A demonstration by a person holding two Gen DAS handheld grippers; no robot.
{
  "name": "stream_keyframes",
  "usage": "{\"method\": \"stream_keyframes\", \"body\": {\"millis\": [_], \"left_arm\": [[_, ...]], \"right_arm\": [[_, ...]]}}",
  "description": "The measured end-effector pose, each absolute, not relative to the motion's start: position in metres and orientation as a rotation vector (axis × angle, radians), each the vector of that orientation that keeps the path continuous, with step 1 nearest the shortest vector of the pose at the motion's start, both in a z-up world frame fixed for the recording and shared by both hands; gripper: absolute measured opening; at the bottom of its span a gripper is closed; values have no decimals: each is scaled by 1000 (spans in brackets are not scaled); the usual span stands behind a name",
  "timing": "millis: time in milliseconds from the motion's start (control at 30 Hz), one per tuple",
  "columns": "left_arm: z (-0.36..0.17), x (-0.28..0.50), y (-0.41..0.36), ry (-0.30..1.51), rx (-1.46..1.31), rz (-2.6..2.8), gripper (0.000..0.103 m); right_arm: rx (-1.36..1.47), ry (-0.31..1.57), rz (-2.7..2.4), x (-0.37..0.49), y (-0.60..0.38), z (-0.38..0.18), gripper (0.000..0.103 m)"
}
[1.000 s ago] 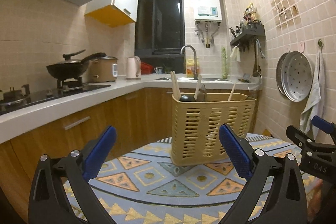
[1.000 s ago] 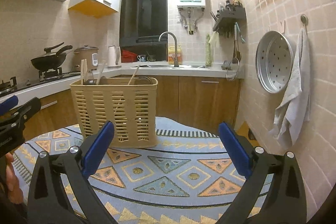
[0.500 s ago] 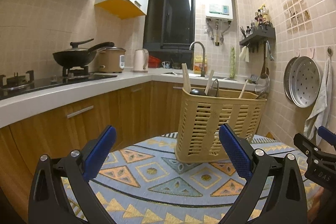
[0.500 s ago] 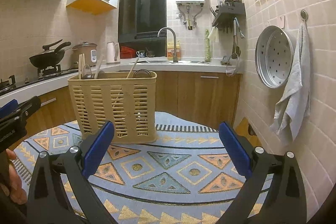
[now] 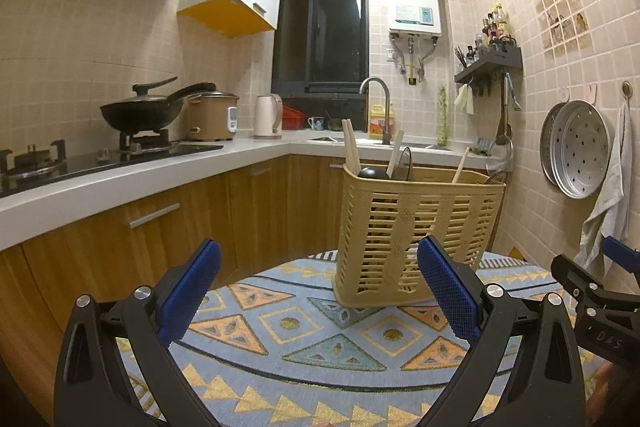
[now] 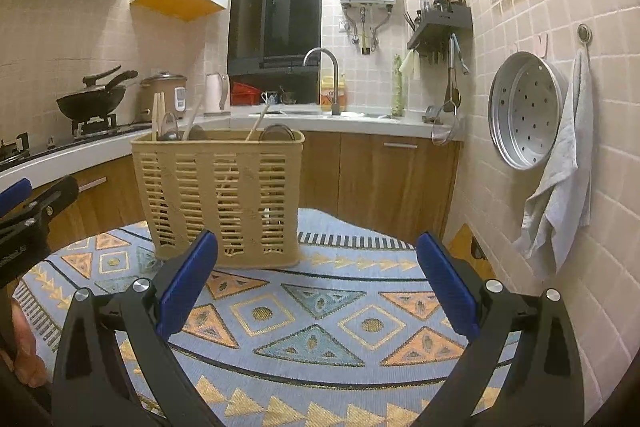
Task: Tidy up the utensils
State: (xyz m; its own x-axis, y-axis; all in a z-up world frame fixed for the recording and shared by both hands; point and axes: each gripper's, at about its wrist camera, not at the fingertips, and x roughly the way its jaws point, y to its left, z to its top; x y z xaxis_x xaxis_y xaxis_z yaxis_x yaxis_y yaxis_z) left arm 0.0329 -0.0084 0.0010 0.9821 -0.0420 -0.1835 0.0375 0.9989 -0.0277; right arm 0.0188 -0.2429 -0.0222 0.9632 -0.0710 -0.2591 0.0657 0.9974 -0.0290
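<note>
Early in the job by the look of it, with nothing yet picked out. Left gripper (image 5: 318,291) and right gripper (image 6: 318,287) both held low over the patterned cloth (image 6: 320,311), jaws spread wide and empty on each. Tan slotted utensil basket (image 5: 416,235) standing upright on the cloth, ahead and a little right of the left gripper, ahead and left of the right one, apart from both. Mixed together inside: pale chopsticks (image 5: 349,147), a dark ladle (image 5: 372,173), other wooden handles and a round wire piece too crowded to sort by eye. Next move probably a reach over the rim to close on one handle and lift it straight up, with care not to tip the light basket. Bench covered by the blue, orange and yellow triangle cloth. Beyond, a small tiled kitchen: wok (image 5: 140,111) on the hob, rice cooker (image 5: 212,117), kettle (image 5: 267,117), sink tap (image 5: 376,95), water heater (image 5: 414,1), steamer tray (image 6: 524,115) and towel (image 6: 560,183) hung on the right wall.
</note>
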Motion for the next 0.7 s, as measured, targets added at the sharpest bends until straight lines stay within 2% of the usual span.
{"method": "stream_keyframes", "body": {"millis": [700], "left_arm": [[0,36,-15,211,5,-59,95]], "right_arm": [[-28,270,-72,19,-240,-23,95]]}}
